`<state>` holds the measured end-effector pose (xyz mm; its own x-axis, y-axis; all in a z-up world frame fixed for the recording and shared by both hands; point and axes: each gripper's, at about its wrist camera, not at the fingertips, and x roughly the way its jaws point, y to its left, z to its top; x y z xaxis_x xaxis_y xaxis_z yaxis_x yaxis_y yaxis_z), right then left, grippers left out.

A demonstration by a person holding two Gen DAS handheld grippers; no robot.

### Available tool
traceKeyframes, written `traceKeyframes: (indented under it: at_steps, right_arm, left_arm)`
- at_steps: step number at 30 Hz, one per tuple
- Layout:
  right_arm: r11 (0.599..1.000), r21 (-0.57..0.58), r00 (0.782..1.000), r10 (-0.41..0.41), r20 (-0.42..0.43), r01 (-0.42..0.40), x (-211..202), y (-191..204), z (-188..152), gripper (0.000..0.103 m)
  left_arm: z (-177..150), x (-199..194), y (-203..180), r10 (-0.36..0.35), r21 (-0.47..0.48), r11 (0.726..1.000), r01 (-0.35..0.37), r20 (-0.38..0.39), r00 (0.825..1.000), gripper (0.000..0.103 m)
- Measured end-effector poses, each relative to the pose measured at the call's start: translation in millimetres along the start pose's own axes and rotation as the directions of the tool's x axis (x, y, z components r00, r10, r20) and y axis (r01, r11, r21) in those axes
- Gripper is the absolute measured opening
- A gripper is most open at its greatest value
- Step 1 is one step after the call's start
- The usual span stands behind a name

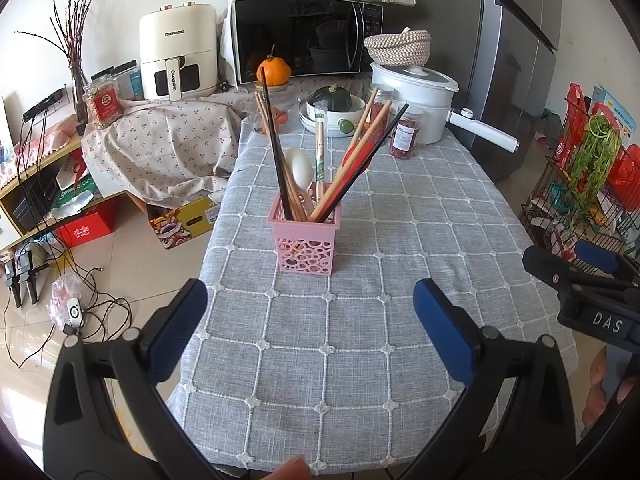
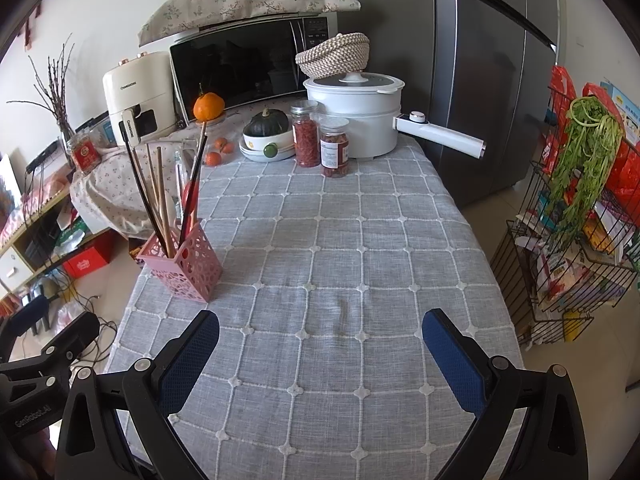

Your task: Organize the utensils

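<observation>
A pink perforated holder [image 1: 306,236] stands upright on the counter [image 1: 400,216], which is covered by a grey cloth with a white grid pattern, and it sits toward the counter's left edge in the right wrist view [image 2: 184,264]. Inside it the utensils fan outward: black chopsticks [image 1: 276,148] lean left, wooden chopsticks [image 1: 366,132] and a red-and-black pair [image 1: 368,156] lean right, a paper-wrapped pair [image 1: 319,148] stands near upright, and a white spoon [image 1: 301,170] rests bowl-up among them (a red spoon shows partly behind the right-leaning sticks). The left gripper [image 1: 310,316] hangs above the cloth on the near side of the holder, its blue-padded fingers spread wide with nothing between them. The right gripper [image 2: 320,344] is likewise spread wide and empty over bare cloth, well to the right of the holder; its black body also shows at the right edge of the left wrist view. At the far end of the counter stand a white pot [image 2: 356,120] with a long handle, two jars of red dried fruit [image 2: 320,146], and a dish holding a dark green squash [image 2: 268,124]. A fingertip shows at the bottom edge of the left wrist view.
</observation>
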<state>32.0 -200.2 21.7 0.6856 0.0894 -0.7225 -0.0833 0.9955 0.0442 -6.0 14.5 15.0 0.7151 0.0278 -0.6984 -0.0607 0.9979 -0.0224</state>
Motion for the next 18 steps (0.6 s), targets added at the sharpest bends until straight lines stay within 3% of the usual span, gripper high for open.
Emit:
traceKeyframes:
  at_steps: [18]
  right_arm:
    - [1.000,0.013,1.000,-0.003,0.001,0.003,-0.9,-3.1,0.1,0.102]
  left_arm:
    - [3.9,-0.8,4.5,-0.037,0.002,0.999,0.037,0.003,0.999,0.102]
